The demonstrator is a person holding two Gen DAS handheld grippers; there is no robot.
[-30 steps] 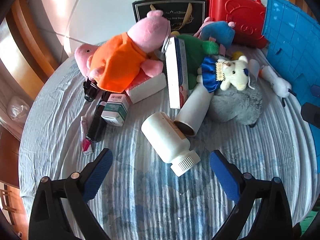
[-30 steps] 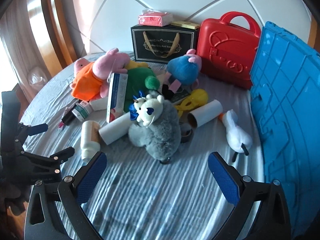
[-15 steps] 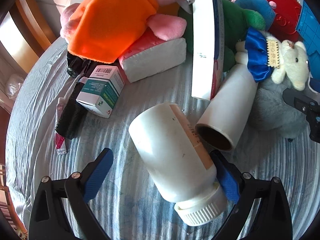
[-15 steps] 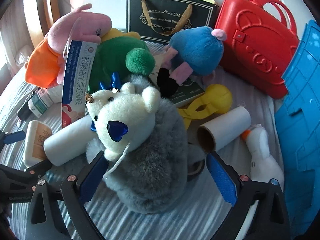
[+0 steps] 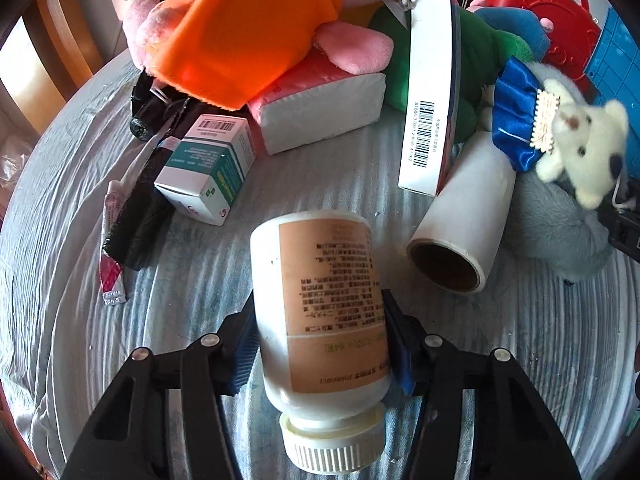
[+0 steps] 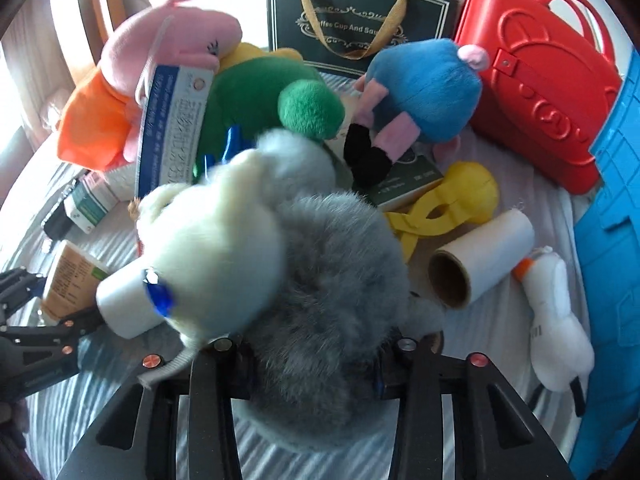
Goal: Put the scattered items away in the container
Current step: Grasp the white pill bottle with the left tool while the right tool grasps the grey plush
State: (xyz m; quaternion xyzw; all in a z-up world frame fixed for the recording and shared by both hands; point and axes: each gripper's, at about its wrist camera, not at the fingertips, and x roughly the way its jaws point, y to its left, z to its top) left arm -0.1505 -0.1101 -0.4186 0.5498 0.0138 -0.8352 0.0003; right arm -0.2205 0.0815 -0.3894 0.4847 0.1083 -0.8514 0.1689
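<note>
2 paper tubes: one (image 5: 464, 224) by white bottle (image 5: 320, 312), one (image 6: 480, 260) by yellow clip (image 6: 448, 204). 1 red case (image 6: 552, 96), shut. Blue bin (image 6: 608, 240) at right edge, inside hidden. L gripper (image 5: 320, 344) jaws closing, pads on bottle sides. R gripper (image 6: 316, 368) jaws closing on grey plush (image 6: 332, 280). Bench (image 5: 540, 340) free near front.

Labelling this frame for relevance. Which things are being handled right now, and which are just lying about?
In hand:
- white plastic pill bottle, left tool closing on it
- grey furry plush toy, right tool closing on it

Lying about:
- white cardboard roll
- teal-and-white medicine box
- orange-dressed pink pig plush
- red plastic carry case
- yellow plastic clip
</note>
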